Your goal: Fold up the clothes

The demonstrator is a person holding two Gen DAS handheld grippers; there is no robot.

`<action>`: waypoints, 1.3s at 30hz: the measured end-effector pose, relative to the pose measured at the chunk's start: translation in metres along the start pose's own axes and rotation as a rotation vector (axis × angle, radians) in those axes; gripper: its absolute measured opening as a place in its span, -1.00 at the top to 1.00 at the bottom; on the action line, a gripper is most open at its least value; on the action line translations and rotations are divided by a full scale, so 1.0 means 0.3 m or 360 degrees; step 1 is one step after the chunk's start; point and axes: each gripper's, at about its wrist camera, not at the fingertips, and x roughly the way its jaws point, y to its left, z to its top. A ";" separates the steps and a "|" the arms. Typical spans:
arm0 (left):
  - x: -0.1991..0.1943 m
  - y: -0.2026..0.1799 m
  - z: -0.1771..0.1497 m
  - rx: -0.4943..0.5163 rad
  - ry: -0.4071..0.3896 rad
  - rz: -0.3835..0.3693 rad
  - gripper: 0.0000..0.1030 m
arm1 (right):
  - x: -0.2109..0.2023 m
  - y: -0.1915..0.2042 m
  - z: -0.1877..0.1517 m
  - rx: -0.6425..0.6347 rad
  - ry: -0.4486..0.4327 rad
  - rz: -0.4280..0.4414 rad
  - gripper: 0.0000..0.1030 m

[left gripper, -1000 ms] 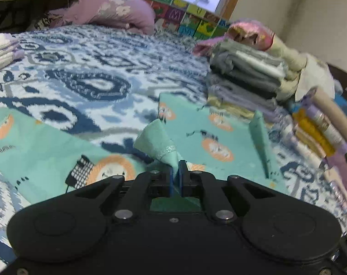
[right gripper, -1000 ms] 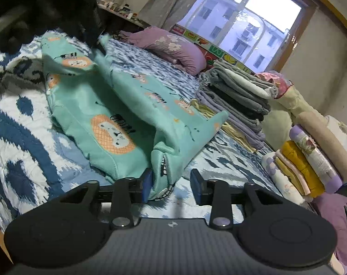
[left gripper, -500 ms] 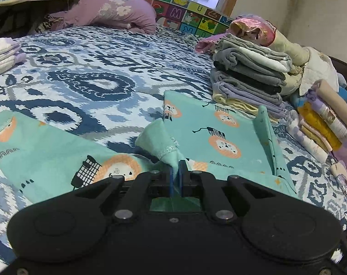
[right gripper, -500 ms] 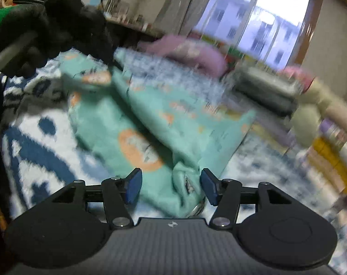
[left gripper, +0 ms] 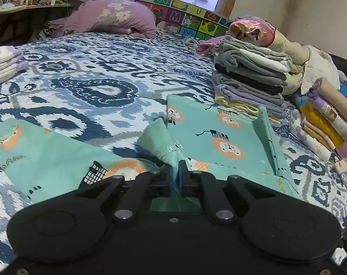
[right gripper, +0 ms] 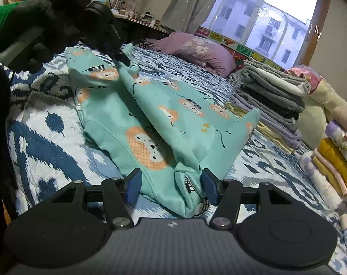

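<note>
Here, mid-fold, the teal garment (right gripper: 164, 123) was pinched by the left gripper (left gripper: 177, 174) while the right gripper (right gripper: 171, 185), jaws spread, had just been opened off its folded edge, so a fresh grasp seemed needed next

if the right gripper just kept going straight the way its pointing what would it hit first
Most likely the teal lion-print garment: its bunched near end already lies between the open fingers of the right gripper, whose jaws have just been opening. Beyond it lies the bedspread.
</note>
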 end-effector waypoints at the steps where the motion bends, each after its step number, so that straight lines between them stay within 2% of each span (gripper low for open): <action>1: 0.004 -0.002 -0.001 0.0008 0.0008 0.0009 0.93 | 0.002 -0.001 -0.003 -0.0001 0.0005 0.0001 -0.14; 7: 0.024 -0.011 -0.014 0.0072 0.0056 0.0077 0.93 | -0.023 -0.020 0.011 0.0066 -0.0046 0.0045 -0.13; 10: 0.054 -0.018 -0.026 0.0109 0.0125 0.0137 0.92 | 0.004 -0.030 -0.003 0.0165 0.0016 0.0123 -0.32; 11: 0.066 -0.020 -0.033 0.0124 0.0142 0.0157 0.92 | 0.007 -0.022 -0.006 0.0143 0.0021 0.0134 -0.37; 14: 0.081 -0.021 -0.042 0.0122 0.0138 0.0188 0.92 | -0.001 -0.023 0.001 0.0159 0.0005 0.0148 -0.35; 17: 0.064 -0.035 -0.036 0.0165 0.0096 0.0194 0.92 | -0.029 -0.037 0.012 0.0197 -0.0081 0.0140 -0.31; 18: 0.073 -0.035 -0.041 0.0168 0.0112 0.0202 0.92 | -0.011 -0.045 0.006 0.0233 -0.0028 0.0176 -0.31; 20: 0.094 -0.035 -0.053 0.0181 0.0151 0.0224 0.93 | 0.011 -0.025 -0.003 0.0157 0.0034 0.0179 -0.34; 23: 0.094 -0.038 -0.056 0.0185 0.0161 0.0232 0.92 | -0.001 -0.046 0.013 0.0216 0.0020 0.0218 -0.30; 26: 0.055 -0.044 -0.036 0.0199 0.0117 0.0276 0.65 | -0.028 -0.082 0.034 0.0282 -0.0067 0.0209 -0.19; 30: -0.022 -0.077 0.018 0.0170 -0.0029 0.0331 0.64 | -0.005 -0.121 0.051 0.0344 -0.0166 0.0166 -0.22; 32: -0.041 -0.132 0.051 0.0177 -0.0077 0.0235 0.63 | 0.020 -0.125 0.051 0.0365 -0.0167 0.0197 -0.22; 34: -0.034 -0.238 0.071 0.0288 -0.0094 0.0096 0.63 | 0.046 -0.121 0.043 0.0384 -0.0128 0.0264 -0.22; 37: 0.035 -0.434 0.082 0.0492 -0.0052 -0.0151 0.63 | 0.068 -0.103 0.030 0.0387 -0.0076 0.0356 -0.28; 39: 0.115 -0.555 0.087 0.0635 -0.0003 -0.0269 0.63 | 0.067 -0.093 0.030 0.0383 -0.0066 0.0380 -0.30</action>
